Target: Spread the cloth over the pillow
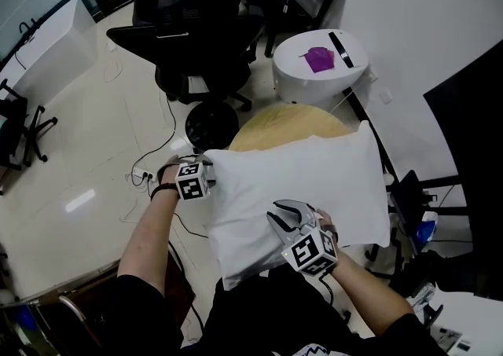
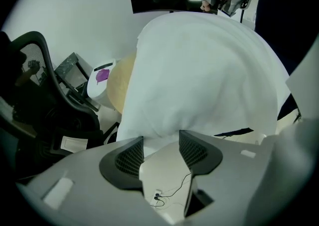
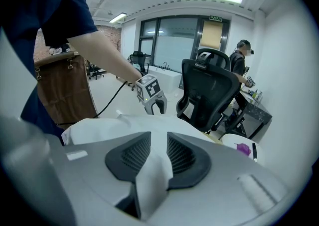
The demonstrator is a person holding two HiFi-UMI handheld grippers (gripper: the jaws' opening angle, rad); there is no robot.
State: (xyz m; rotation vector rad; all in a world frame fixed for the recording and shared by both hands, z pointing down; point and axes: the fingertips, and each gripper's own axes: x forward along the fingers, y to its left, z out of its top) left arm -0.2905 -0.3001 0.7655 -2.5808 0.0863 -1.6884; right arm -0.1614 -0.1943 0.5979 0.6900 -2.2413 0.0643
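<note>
Step in hand is final smoothing: the white fabric cloth (image 1: 314, 181) already lies over the plump pillow shape on the round wooden table (image 1: 275, 122). The right gripper (image 3: 158, 140) is clamped on a fold at the near edge, while the left gripper (image 2: 160, 137) stands with jaws apart and empty just off the cloth's left corner. My read on the next move: left re-pinches that corner, then both pull outward to flatten it. No real container in use; the white round drum (image 1: 320, 79) only carries a purple scrap (image 1: 318, 57) and a black stick (image 1: 340, 49) on its top.
</note>
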